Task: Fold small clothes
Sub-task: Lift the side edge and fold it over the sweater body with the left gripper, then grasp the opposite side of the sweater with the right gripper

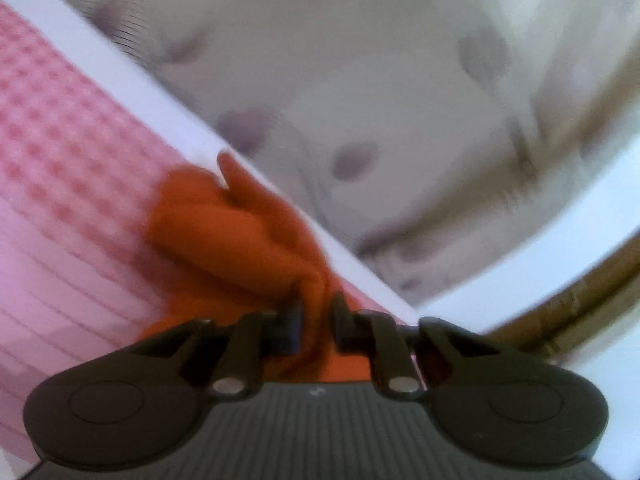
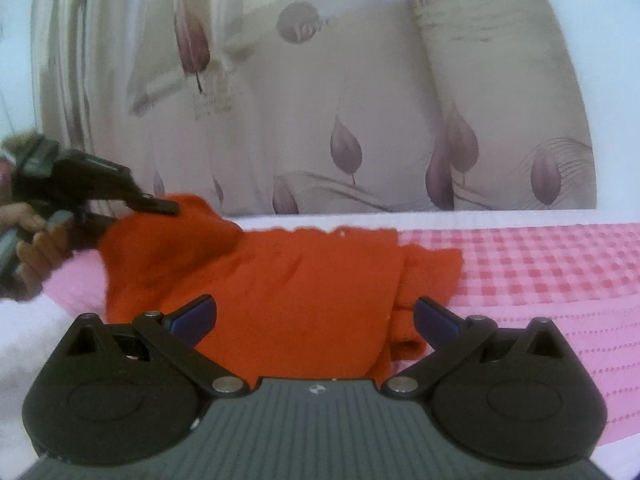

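An orange small garment (image 2: 304, 280) lies on a pink checked cloth (image 2: 520, 264). Its right side is folded over into a thick edge. My right gripper (image 2: 314, 306) hovers just over its near edge, open wide, with nothing pressed between the blue pads. At the left, my left gripper (image 2: 132, 216) pinches the garment's left corner and holds it raised off the cloth. In the blurred left wrist view, the left gripper (image 1: 318, 308) has its jaws nearly together with a fold of the orange garment (image 1: 224, 232) between them.
A pale curtain with purple leaf prints (image 2: 360, 120) hangs close behind the white far edge (image 2: 440, 216) of the surface. A person's hand (image 2: 36, 248) holds the left gripper's handle. The pink cloth (image 1: 60, 160) stretches to the right of the garment.
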A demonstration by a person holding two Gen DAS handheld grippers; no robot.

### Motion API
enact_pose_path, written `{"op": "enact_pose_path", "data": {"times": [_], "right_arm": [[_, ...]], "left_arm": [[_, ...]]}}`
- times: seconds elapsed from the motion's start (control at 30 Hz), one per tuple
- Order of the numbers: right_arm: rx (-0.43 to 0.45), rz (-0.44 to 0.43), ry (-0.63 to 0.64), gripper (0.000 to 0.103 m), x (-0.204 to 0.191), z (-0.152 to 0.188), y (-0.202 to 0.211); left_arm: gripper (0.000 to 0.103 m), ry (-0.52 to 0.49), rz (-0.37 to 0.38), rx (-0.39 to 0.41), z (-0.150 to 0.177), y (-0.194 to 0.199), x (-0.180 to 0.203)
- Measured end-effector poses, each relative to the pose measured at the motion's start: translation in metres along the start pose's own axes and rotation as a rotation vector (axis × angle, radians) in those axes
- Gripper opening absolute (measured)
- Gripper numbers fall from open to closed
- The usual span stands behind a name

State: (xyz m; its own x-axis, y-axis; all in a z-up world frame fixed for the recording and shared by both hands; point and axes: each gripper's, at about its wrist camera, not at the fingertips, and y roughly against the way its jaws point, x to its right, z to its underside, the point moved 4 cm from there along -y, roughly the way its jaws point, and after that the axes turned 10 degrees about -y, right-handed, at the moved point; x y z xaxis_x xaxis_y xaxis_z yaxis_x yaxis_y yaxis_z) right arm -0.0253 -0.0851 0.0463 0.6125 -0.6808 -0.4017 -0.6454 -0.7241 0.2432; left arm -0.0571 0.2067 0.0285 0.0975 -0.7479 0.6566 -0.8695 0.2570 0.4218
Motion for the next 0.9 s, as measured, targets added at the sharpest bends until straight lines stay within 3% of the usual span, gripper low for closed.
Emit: {"op": "enact_pose_path", "data": {"times": [0.07,0.1,0.23,0.3,0.4,0.5,0.57,0.6,0.63,0.67,0.73,0.8,0.9], "right_arm": [[0.039,-0.025,-0.067,0.103,0.01,-0.004,0.007],[0.053,-0.032,-0.103,0.103,0.015,-0.007,0.009],[0.086,-0.054,-0.232,0.103,0.036,-0.012,0.013],[0.097,-0.054,-0.265,0.103,0.04,-0.013,0.015],[0.1,-0.055,-0.255,0.103,0.04,-0.011,0.015],[0.091,-0.063,-0.219,0.103,0.034,-0.009,0.014],[0.094,-0.066,-0.197,0.103,0.031,-0.009,0.016],[0.089,-0.073,-0.193,0.103,0.029,-0.01,0.015],[0.07,-0.085,-0.209,0.103,0.028,-0.012,0.015],[0.045,-0.126,-0.262,0.103,0.025,-0.018,0.014],[0.039,-0.229,-0.306,0.103,0.009,-0.033,0.012],[-0.009,-0.284,-0.257,0.103,-0.017,-0.055,-0.003],[-0.175,-0.326,-0.253,0.102,-0.04,-0.077,-0.057]], "left_arm": [[0.012,-0.031,0.023,-0.022,0.008,-0.015,0.025],[0.007,-0.044,0.052,-0.041,0.014,-0.025,0.037],[0.007,-0.123,0.085,-0.112,0.044,-0.063,0.079],[0.007,-0.161,0.144,-0.149,0.063,-0.079,0.094],[0.007,-0.185,0.219,-0.096,0.071,-0.069,0.108],[0.011,-0.158,0.219,-0.044,0.058,-0.034,0.105],[0.024,-0.17,0.189,0.003,0.046,-0.005,0.094],[0.052,-0.189,0.146,0.02,0.04,0.008,0.087],[0.086,-0.207,0.095,0.049,0.035,0.024,0.076],[0.094,-0.217,0.057,0.084,0.032,0.035,0.066],[0.096,-0.259,-0.005,0.17,0.032,0.06,0.042],[0.096,-0.279,-0.027,0.135,0.041,0.064,0.023],[0.096,-0.317,-0.015,0.13,0.066,0.058,0.007]]}}
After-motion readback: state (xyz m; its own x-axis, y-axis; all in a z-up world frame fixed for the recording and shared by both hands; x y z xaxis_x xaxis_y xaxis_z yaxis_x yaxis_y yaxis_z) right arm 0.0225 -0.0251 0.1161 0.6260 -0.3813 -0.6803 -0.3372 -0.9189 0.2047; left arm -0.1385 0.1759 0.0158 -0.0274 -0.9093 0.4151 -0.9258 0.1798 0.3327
